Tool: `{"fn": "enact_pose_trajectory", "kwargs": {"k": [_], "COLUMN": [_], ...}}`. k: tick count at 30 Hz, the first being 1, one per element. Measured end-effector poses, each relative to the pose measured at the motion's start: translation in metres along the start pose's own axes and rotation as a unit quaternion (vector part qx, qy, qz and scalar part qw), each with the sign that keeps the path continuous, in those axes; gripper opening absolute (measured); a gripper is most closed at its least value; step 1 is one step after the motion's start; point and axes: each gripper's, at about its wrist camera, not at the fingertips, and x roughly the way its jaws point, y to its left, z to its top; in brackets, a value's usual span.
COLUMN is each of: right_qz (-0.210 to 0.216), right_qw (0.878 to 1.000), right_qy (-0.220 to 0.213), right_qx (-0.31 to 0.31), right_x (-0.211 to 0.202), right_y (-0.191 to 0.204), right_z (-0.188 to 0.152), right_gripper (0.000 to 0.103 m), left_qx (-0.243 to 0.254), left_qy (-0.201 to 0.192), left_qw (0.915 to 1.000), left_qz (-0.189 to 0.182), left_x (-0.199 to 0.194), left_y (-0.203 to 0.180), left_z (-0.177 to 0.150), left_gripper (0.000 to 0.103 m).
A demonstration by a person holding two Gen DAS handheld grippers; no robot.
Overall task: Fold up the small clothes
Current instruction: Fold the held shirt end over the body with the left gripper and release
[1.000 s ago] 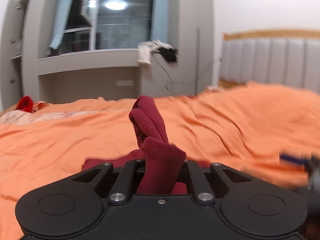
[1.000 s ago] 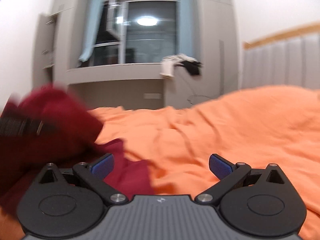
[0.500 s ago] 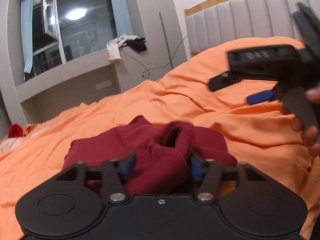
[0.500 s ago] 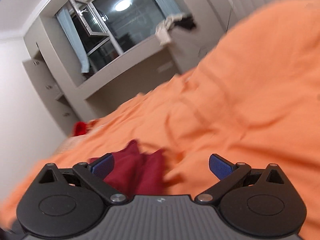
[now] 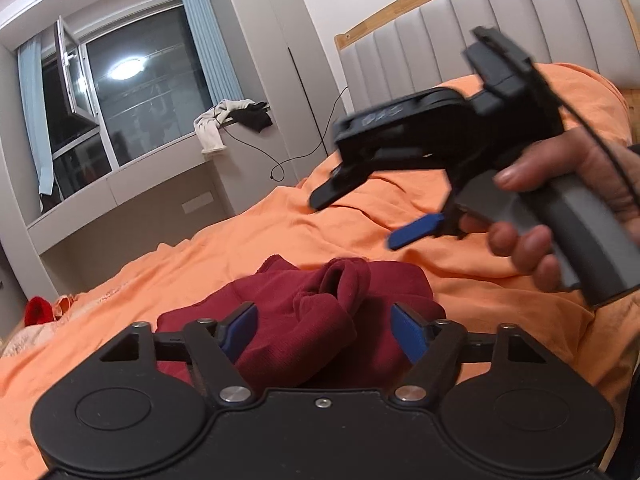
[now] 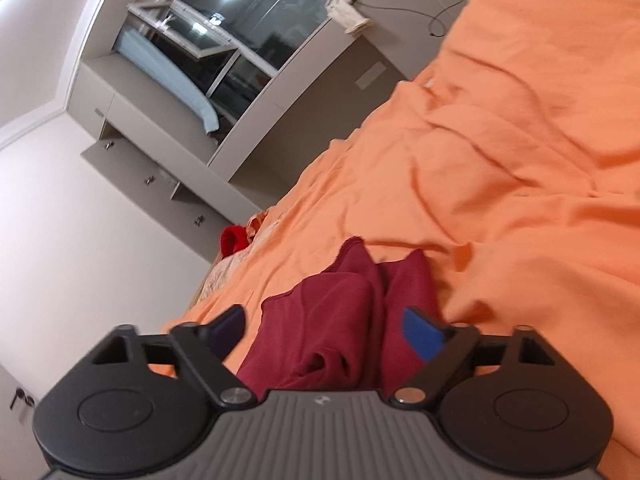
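Where the orange bedsheet (image 5: 248, 256) lies rumpled in soft creases, one dark red knit garment (image 5: 320, 320) sits bunched in thick ribbed folds, a rolled tube of cloth standing up at its middle. The left gripper (image 5: 322, 330) has its two blue-padded fingers spread wide on either side of that heap, grasping nothing. The right gripper (image 6: 324, 332), tilted sideways, is likewise released, its jaws parted around the cloth's two pointed flaps. One small bright red item (image 6: 233, 240) lies by the bed's far edge.
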Motion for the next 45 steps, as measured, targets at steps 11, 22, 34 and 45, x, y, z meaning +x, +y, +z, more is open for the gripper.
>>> {"fn": "enact_pose_trajectory", "kwargs": {"k": [11, 22, 34, 45], "right_qz": [-0.034, -0.025, -0.074, -0.096], "right_qw": [0.998, 0.996, 0.994, 0.992], "right_qy": [0.042, -0.026, -0.027, -0.007], "right_qx": [-0.011, -0.079, -0.076, -0.083], "right_x": [0.047, 0.012, -0.01, -0.015], "right_y": [-0.001, 0.022, -0.007, -0.015], "right_z": [-0.005, 0.004, 0.005, -0.006], "right_gripper": [0.018, 0.004, 0.004, 0.024], "left_qx": [0.002, -0.016, 0.012, -0.033], "left_qy": [0.029, -0.009, 0.01, 0.017], "left_qw": [0.9996, 0.9998, 0.9993, 0.9974], "left_qz": [-0.006, -0.001, -0.035, -0.061], "left_x": [0.01, 0.008, 0.028, 0.028], "left_y": [0.009, 0.005, -0.031, -0.022], "left_z": [0.0, 0.012, 0.001, -0.011], "left_gripper": [0.024, 0.016, 0.018, 0.028]}}
